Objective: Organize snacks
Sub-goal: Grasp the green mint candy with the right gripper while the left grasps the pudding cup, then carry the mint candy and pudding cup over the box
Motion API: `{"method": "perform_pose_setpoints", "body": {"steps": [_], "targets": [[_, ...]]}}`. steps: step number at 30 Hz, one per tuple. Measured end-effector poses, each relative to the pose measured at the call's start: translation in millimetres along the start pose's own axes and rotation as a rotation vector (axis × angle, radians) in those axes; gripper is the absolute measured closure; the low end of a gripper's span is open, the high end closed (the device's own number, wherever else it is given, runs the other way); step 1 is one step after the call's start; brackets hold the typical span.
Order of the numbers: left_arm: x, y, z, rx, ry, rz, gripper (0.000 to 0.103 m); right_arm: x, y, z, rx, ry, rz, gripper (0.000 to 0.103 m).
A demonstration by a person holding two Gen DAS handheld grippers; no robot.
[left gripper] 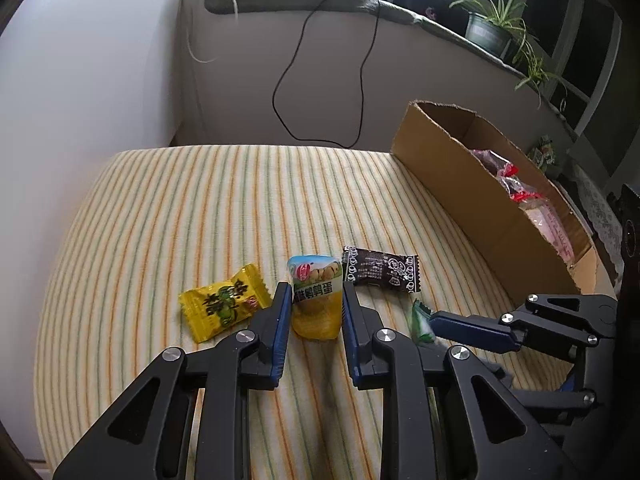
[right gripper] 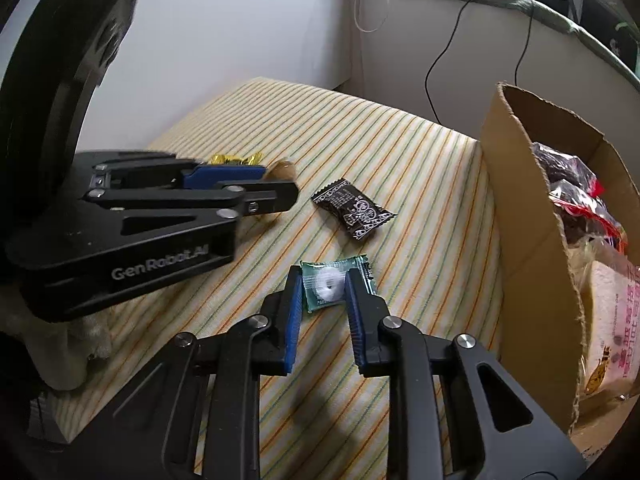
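- Between the blue pads of the left gripper, in the left wrist view, lies the quail-egg pouch, flat on the striped cushion. The jaws stand partly open and bracket the pouch's sides; whether the pads actually press it I cannot tell.
- The pouch's long axis runs straight ahead along the fingers, so closing would pinch across its narrow width.
- Just left of it sits the yellow candy; just ahead and to the right, the dark brown wrapper. The cardboard box, already holding snacks, stands well apart to the right.
- The right gripper comes in from the right, its tip at the green mint.

- Straight ahead in the right wrist view, the green mint lies between the fingertips of the right gripper, jaws partly open on either side of it; contact is uncertain here too.
- The packet is nearly square and slightly skewed, with no strong axis.
- The cardboard box rises just to the right, so this hand is judged the nearer one for dropping in. The left gripper lies to the left, beyond the dark brown wrapper.
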State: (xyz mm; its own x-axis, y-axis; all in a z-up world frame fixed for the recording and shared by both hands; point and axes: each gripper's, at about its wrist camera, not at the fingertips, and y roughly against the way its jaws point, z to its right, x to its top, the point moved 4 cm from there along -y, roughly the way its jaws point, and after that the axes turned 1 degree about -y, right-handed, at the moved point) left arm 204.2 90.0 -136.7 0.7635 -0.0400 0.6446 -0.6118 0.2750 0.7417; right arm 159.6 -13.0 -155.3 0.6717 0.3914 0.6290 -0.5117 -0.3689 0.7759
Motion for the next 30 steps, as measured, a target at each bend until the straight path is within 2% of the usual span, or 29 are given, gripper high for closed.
{"method": "perform_pose_setpoints", "body": {"steps": [3, 9, 22, 30], "targets": [[0.2, 3.7, -0.9, 0.004, 0.005, 0.007, 0.081, -1.4, 6.6, 3.6, 0.005, -0.012, 0.023, 0.093], [2.1, 11.0, 3.8, 0.014, 0.004, 0.025, 0.081, 0.3, 15.7, 6.4, 0.023, -0.042, 0.046, 0.096], [14.4, 32.4, 25.0, 0.021, -0.017, 0.073, 0.081, 13.8, 58.4, 30.5, 0.143, -0.129, 0.107, 0.097], [31.2, 35.5, 61.1, -0.002, -0.063, 0.097, 0.081, 26.0, 98.2, 58.0, 0.117, -0.121, 0.19, 0.097]]}}
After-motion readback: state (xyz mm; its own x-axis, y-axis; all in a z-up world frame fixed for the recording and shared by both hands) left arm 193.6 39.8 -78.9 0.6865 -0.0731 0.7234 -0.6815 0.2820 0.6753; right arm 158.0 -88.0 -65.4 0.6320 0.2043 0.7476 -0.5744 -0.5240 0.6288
